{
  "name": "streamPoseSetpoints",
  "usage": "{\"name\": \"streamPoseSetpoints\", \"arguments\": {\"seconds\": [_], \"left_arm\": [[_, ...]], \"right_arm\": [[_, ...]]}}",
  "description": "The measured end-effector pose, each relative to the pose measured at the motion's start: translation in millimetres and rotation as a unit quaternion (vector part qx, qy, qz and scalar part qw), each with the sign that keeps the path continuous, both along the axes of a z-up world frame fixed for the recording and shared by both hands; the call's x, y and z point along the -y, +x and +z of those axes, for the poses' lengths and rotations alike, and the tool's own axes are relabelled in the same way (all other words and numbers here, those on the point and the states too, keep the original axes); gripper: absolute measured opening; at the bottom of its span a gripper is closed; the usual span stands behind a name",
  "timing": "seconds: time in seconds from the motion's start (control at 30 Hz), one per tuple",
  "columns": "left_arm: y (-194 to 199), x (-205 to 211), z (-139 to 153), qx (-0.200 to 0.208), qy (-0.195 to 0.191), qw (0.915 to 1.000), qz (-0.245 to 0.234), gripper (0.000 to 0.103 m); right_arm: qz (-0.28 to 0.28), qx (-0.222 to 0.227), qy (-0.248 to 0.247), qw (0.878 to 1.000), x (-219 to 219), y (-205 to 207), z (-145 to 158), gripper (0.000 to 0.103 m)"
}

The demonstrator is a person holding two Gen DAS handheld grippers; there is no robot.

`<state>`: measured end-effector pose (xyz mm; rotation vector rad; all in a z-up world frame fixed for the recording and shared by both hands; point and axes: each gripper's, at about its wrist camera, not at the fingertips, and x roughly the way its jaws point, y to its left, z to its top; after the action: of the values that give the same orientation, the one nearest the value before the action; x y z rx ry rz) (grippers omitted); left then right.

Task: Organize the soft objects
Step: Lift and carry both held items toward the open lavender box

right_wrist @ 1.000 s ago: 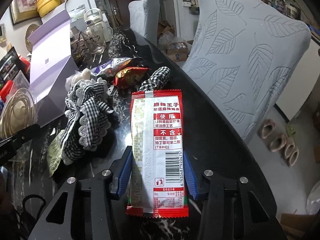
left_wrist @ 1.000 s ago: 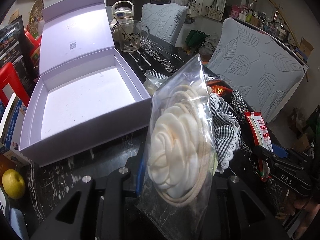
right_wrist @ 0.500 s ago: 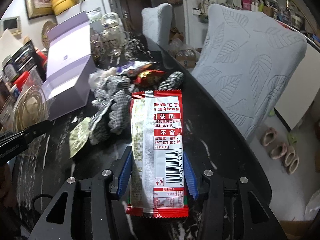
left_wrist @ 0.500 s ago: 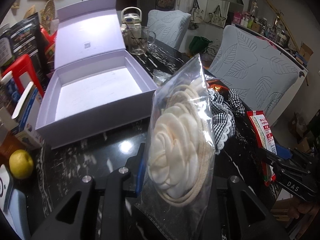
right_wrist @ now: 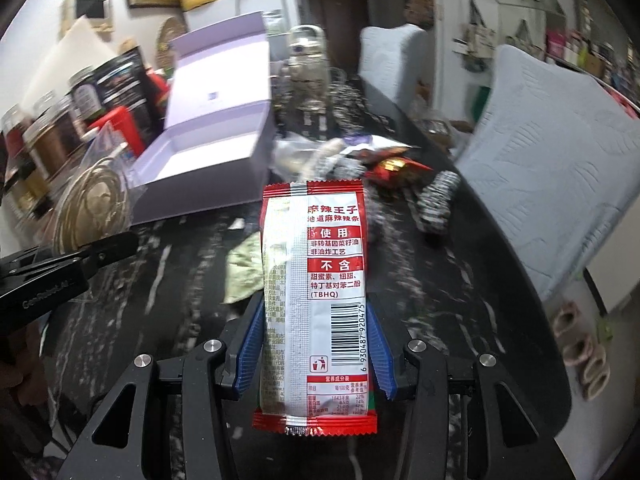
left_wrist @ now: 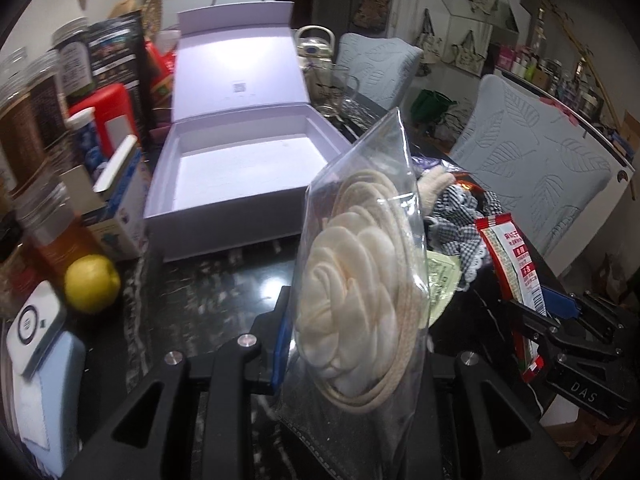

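Observation:
My left gripper (left_wrist: 352,344) is shut on a clear bag holding a cream fabric flower (left_wrist: 352,292), held above the dark table. It also shows in the right wrist view (right_wrist: 92,204). My right gripper (right_wrist: 314,344) is shut on a red and white snack packet (right_wrist: 316,280), which also shows in the left wrist view (left_wrist: 516,256). An open lilac box (left_wrist: 240,176) stands ahead of the left gripper with its lid up; it is empty inside. A black-and-white checked cloth (left_wrist: 460,228) lies on the table to the right.
Jars, cartons and a red container (left_wrist: 112,112) crowd the left edge. A lemon (left_wrist: 92,284) and a white device (left_wrist: 36,328) lie at near left. A glass pot (right_wrist: 308,64) stands behind the box. More snack wrappers (right_wrist: 396,168) lie mid-table. Two chairs (right_wrist: 560,184) stand on the right.
Both grippers have pulled back and risen from the table, each still holding its item. The box and cloth pile now look farther away.

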<state>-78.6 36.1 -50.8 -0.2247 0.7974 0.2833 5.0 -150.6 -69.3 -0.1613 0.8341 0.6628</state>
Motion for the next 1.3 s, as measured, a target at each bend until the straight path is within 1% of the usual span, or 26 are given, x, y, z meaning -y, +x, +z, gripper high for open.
{"name": "streamPoseSetpoints", "arguments": {"seconds": [0.33, 0.43, 0.5, 0.67, 0.87, 1.1, 1.2, 1.3], "left_arm": [[-21.5, -30.2, 6.5, 0.004, 0.006, 0.999, 0.045, 0.027], [-20.9, -37.9, 11.2, 0.01, 0.028, 0.9979, 0.057, 0.027], [-18.2, -44.3, 13.5, 0.013, 0.031, 0.9977, 0.058, 0.027], [-6.2, -62.6, 19.4, 0.02, 0.029, 0.9975, 0.061, 0.027], [16.8, -81.5, 28.7, 0.033, 0.026, 0.9971, 0.063, 0.027], [51.3, -97.6, 45.9, 0.055, 0.036, 0.9959, 0.062, 0.027], [64.5, -102.8, 52.4, 0.064, 0.037, 0.9953, 0.061, 0.027], [76.1, -107.1, 60.5, 0.076, 0.041, 0.9945, 0.06, 0.027]], "right_arm": [[0.081, 0.003, 0.01, 0.997, -51.5, -7.1, 6.7, 0.047], [0.095, 0.004, 0.012, 0.995, -65.1, -4.5, 8.4, 0.047], [0.104, 0.003, 0.012, 0.994, -74.4, -2.4, 10.5, 0.047], [0.124, 0.015, 0.011, 0.992, -97.6, 5.9, 20.0, 0.047], [0.143, 0.032, 0.013, 0.989, -120.4, 19.4, 34.9, 0.047], [0.15, 0.056, 0.019, 0.987, -138.7, 42.7, 50.3, 0.047], [0.148, 0.077, 0.016, 0.986, -146.9, 53.4, 58.4, 0.047], [0.147, 0.087, 0.02, 0.985, -153.9, 64.1, 65.3, 0.047]]}}
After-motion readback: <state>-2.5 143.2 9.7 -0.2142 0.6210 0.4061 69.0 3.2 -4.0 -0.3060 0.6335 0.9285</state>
